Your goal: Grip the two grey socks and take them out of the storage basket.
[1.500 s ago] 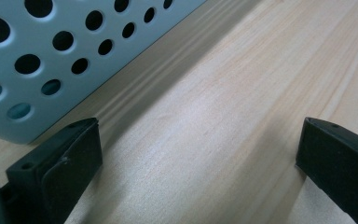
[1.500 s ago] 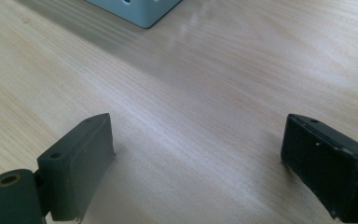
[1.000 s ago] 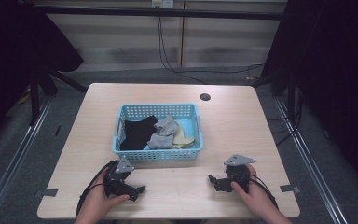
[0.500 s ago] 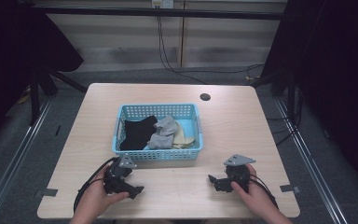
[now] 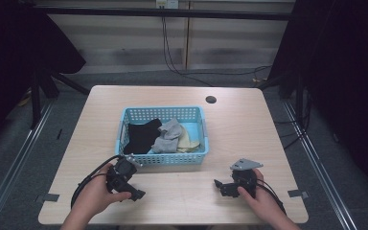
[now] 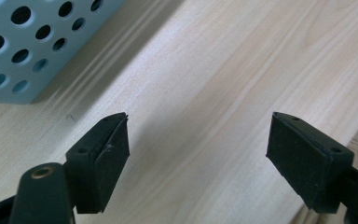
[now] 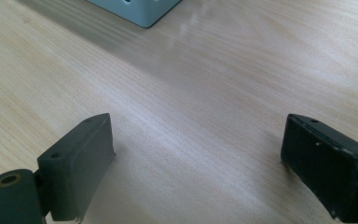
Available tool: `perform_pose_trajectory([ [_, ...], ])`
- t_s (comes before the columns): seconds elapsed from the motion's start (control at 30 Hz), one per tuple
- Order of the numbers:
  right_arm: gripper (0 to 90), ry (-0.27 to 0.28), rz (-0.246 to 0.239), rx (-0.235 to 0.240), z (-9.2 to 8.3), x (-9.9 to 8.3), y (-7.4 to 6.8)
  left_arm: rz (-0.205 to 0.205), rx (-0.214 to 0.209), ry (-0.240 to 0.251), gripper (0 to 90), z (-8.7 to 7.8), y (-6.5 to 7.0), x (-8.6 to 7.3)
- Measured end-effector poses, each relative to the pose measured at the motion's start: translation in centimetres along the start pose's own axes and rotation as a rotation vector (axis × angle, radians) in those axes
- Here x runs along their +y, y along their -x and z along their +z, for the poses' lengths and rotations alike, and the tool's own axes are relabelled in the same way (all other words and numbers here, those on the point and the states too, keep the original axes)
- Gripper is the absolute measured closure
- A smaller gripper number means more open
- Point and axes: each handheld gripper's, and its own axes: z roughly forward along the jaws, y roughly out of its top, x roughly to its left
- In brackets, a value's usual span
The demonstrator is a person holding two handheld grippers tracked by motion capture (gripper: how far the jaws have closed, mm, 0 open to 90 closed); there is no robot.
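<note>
- Your left gripper [image 5: 133,190] has its jaws apart with nothing between them; they've just been closing a bit. Bare wood shows in the gap in the left gripper view [image 6: 198,154].
- It sits above the table [image 5: 239,129] near the front edge, just in front of the basket's [image 5: 163,159] near-left corner, not touching it.
- Your right gripper [image 5: 222,187] is also released, jaws wide, nothing in the gap [image 7: 196,163]. It rests low over the table at front right, well apart from the basket.
- The blue basket sits mid-table and holds a black cloth [image 5: 141,135] at left, a grey cloth [image 5: 168,136] in the middle and a cream cloth [image 5: 188,141] at right.
- A small dark hole [image 5: 211,99] sits in the tabletop behind the basket.
</note>
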Motion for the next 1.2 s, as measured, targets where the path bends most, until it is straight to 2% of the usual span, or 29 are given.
perform_pose_trajectory([
  [0.07, 8.8, 0.001, -0.002, 0.0, 0.0, 0.0, 0.0, -0.011, -0.019, -0.004, 20.4, -0.7, 0.0, 0.5],
  [0.13, 8.8, 0.001, -0.003, 0.0, 0.0, 0.0, 0.0, -0.011, -0.018, -0.005, 20.4, -0.9, 0.0, 0.7],
  [0.2, 8.7, 0.001, -0.003, 0.0, 0.0, 0.0, 0.0, -0.001, -0.016, -0.023, 20.4, -1.8, 0.1, 1.4],
  [0.3, 8.7, 0.001, -0.003, 0.0, 0.0, 0.0, 0.0, -0.011, -0.039, -0.036, 20.4, -2.6, 0.0, 2.0],
  [0.43, 8.7, 0.0, 0.0, 0.0, 0.0, 0.0, 0.0, 0.008, -0.03, -0.088, 20.4, -3.8, 0.1, 3.0],
  [0.77, 8.7, 0.005, -0.003, -0.001, 0.0, 0.0, 0.0, 0.006, -0.034, -0.138, 20.7, -6.2, -0.3, 6.0],
  [0.9, 8.8, 0.003, 0.0, -0.001, 0.0, 0.0, 0.0, 0.003, -0.026, -0.14, 20.7, -7.0, -0.7, 7.4],
  [1.0, 8.7, 0.004, -0.003, -0.001, 0.0, 0.0, 0.0, -0.014, -0.019, -0.123, 20.7, -7.4, -1.1, 8.5],
  [1.13, 8.7, 0.005, -0.005, -0.001, 0.0, 0.0, 0.0, -0.05, -0.009, -0.104, 20.7, -7.2, -1.7, 9.9],
  [1.2, 8.8, 0.004, -0.003, -0.001, 0.0, 0.0, 0.0, -0.052, -0.006, -0.105, 20.7, -7.1, -1.9, 10.2],
])
